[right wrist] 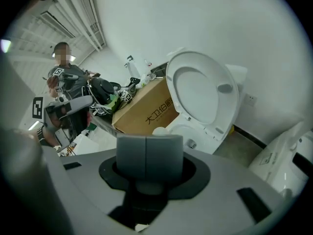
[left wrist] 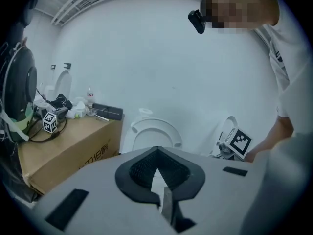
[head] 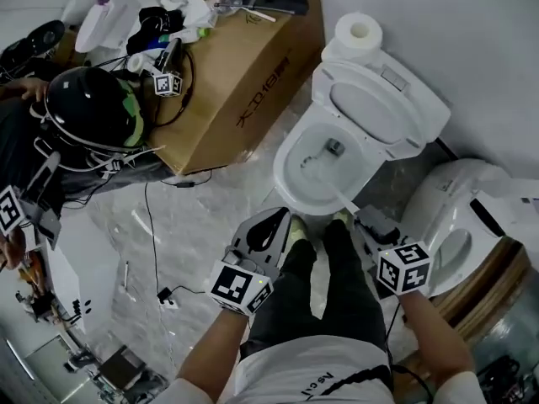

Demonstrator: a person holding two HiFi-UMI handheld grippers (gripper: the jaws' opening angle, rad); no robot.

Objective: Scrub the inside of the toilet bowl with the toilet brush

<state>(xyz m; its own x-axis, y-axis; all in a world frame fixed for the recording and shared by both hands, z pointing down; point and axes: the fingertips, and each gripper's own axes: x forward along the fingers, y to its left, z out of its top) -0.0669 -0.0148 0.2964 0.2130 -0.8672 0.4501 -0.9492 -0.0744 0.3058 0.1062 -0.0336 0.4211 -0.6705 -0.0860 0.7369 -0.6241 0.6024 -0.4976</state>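
Note:
The white toilet point(head: 290, 141) stands with its lid point(head: 383, 108) up. A white toilet brush point(head: 339, 196) slants down from my right gripper point(head: 362, 217) into the bowl, its head point(head: 313, 167) against the inner wall. That gripper is shut on the handle; in the right gripper view its pads point(right wrist: 132, 153) are pressed together in front of the bowl point(right wrist: 188, 131). My left gripper point(head: 282, 217) hangs just before the bowl's front rim, shut with nothing in it. In the left gripper view its black fingertips point(left wrist: 156, 153) meet below the toilet seat point(left wrist: 151, 131).
A large cardboard box point(head: 244, 82) cluttered with items stands left of the toilet. A paper roll point(head: 358, 30) sits on the cistern. A second white toilet point(head: 459, 217) lies at the right. Another person point(head: 88, 108) crouches at the left, and cables point(head: 156, 225) trail over the marble floor.

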